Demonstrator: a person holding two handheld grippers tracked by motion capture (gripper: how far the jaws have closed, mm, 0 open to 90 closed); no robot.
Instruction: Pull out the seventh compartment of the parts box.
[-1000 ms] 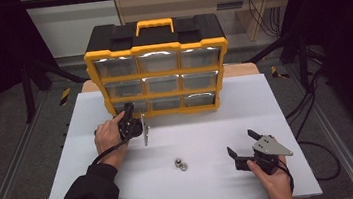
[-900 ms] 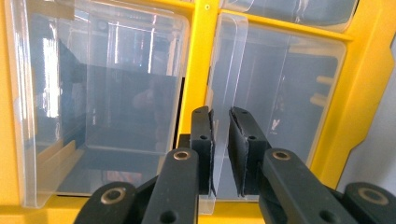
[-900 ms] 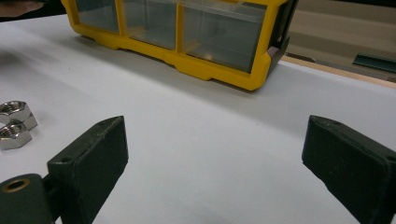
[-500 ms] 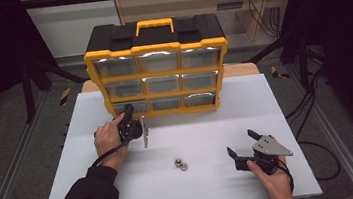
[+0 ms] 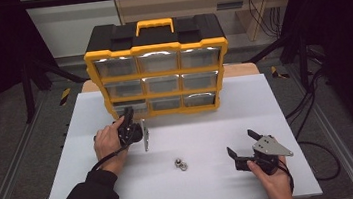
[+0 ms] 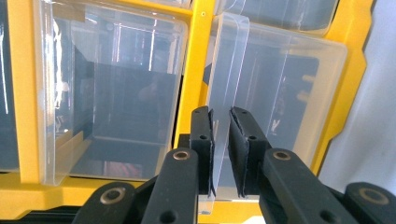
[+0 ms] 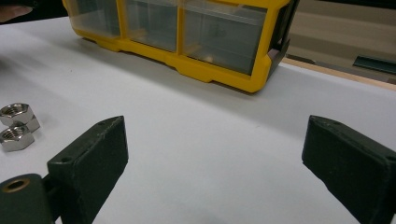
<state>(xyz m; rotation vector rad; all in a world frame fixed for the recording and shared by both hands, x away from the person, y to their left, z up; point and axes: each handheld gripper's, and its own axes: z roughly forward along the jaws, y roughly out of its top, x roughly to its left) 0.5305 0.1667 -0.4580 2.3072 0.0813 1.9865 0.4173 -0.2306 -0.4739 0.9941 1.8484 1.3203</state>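
A yellow and black organizer (image 5: pixel 157 56) with clear drawers stands at the back of the white table. My left gripper (image 5: pixel 128 115) reaches its bottom-left drawer (image 5: pixel 130 107). In the left gripper view the jaws (image 6: pixel 220 114) are shut on the clear pull tab (image 6: pixel 229 60) of that drawer (image 6: pixel 289 93), with the thin plastic lip running down between the pads. Two steel hex nuts (image 5: pixel 179 164) lie loose mid-table, also at the left of the right gripper view (image 7: pixel 16 126). My right gripper (image 5: pixel 240 141) rests low on the table at the right, jaws (image 7: pixel 215 135) wide open with nothing between them.
The white table (image 5: pixel 265 104) runs from the organizer to the near edge. Black cables (image 5: pixel 318 128) trail off its right side. Dark frame legs and floor surround the table.
My left gripper has edged slightly toward the near side of the table, still at the bottom-left drawer. The right gripper and the nuts have stayed put.
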